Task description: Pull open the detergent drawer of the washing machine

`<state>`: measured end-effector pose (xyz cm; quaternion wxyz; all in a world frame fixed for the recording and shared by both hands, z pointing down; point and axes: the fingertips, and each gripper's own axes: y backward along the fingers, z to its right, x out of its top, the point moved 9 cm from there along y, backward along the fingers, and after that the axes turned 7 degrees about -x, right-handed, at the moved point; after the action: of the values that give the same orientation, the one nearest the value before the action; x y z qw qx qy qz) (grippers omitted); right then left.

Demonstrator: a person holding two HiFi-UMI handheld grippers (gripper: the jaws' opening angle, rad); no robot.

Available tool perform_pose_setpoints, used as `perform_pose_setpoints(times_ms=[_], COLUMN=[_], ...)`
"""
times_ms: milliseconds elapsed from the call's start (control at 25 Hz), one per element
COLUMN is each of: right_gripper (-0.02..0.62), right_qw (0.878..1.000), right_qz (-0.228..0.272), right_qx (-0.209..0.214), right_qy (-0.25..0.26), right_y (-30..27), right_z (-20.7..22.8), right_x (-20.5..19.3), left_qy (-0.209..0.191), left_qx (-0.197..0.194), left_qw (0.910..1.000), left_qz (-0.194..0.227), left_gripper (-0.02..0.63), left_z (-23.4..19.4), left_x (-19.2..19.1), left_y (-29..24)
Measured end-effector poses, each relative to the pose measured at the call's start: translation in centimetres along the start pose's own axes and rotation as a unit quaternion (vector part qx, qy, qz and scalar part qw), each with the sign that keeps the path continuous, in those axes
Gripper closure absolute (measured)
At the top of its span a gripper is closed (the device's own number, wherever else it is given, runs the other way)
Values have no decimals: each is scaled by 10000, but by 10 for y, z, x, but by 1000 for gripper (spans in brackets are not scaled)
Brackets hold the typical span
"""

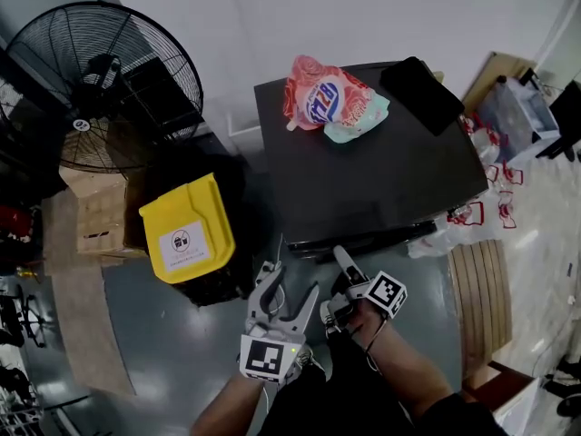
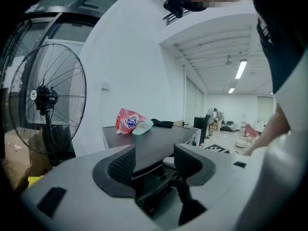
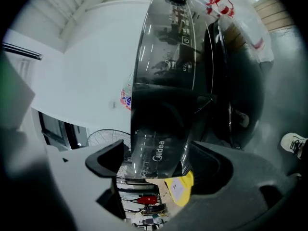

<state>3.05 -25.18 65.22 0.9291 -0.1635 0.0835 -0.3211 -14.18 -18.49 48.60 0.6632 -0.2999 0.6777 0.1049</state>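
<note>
Head view: the washing machine [image 1: 363,180] lies straight ahead of both grippers, its front edge just beyond the fingertips. The right gripper [image 1: 340,271] is the nearer 1, its tip just short of that edge. It is rolled onto its side, with the marker cube turned outward and the forearm coming in low from behind. The left gripper [image 1: 289,284] sits beside it, slightly further back and off the machine's left corner, with its jaws spread in a V and nothing between them. The drawer's face cannot be seen from above.

Left gripper view: both pads stand well apart and empty. The machine's dark top runs away ahead of them, with a detergent bag [image 2: 129,121] at its far end. The front panel drops away below and just ahead of the gap.

Right gripper view: the picture is turned a quarter, so 1 pad stands above the other. The jaws are spread wide and the pads press on nothing. The glossy detergent drawer [image 3: 155,148], which carries the brand name, fills the gap just ahead of them. The round door lies off toward the lower jaw. The drawer's long axis looks to run along the machine's front, across the line between the pads, so I judge the jaws are set to close over its top and bottom edges, then draw straight back
</note>
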Motion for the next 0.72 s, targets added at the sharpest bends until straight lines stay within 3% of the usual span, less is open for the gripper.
perform_pose_setpoints(times_ms=[240, 720], right_gripper=[167, 164], right_qw=[9997, 9994], right_qz=[65, 197], right_qx=[-126, 29], right_qy=[-203, -296], right_y=[-12, -21], right_z=[3, 6], right_x=[4, 5], left_qy=[62, 123], left_qx=[-11, -11], left_qw=[10000, 9999], left_qz=[-9, 3], left_gripper=[377, 377], left_z=[-7, -13], left_x=[-2, -6], left_y=[-8, -8])
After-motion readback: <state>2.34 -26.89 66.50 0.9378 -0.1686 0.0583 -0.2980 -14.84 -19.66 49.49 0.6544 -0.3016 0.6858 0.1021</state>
